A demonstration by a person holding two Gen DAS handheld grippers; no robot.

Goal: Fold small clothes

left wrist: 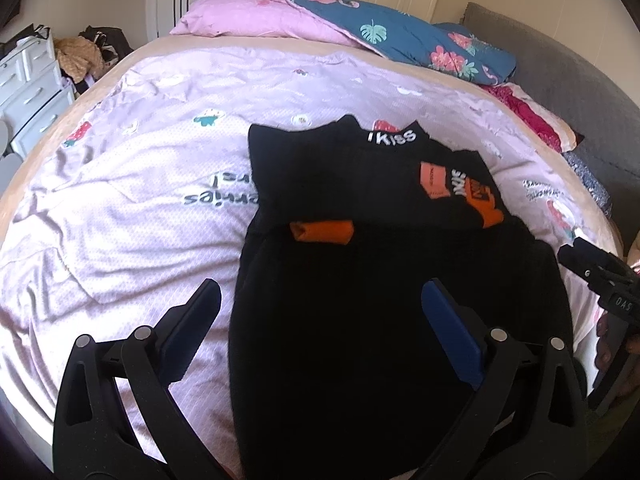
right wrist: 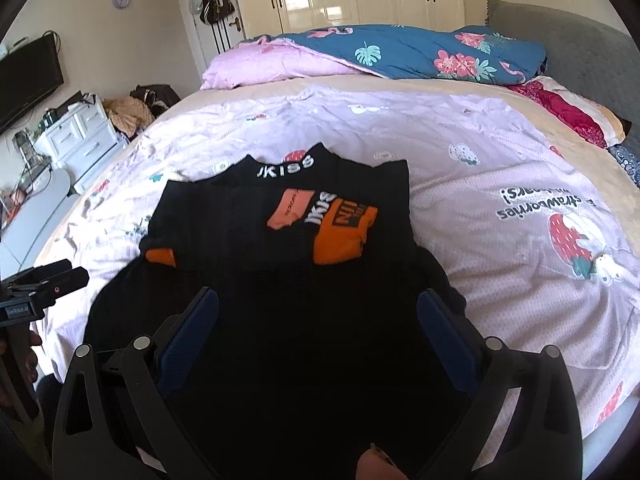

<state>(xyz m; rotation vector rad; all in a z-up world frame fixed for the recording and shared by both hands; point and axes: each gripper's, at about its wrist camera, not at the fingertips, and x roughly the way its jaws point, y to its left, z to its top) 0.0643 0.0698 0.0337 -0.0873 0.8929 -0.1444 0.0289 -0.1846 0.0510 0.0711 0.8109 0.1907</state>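
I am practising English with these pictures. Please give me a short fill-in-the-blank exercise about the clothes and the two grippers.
1. The black garment lies on a ____ bedsheet printed with strawberries.
2. The white letters on its collar spell ____.
3. The patches on the garment are ____.
4. The fingers of the left gripper and the right gripper stand ____, holding nothing.

Missing words: pink; KISS; orange; open
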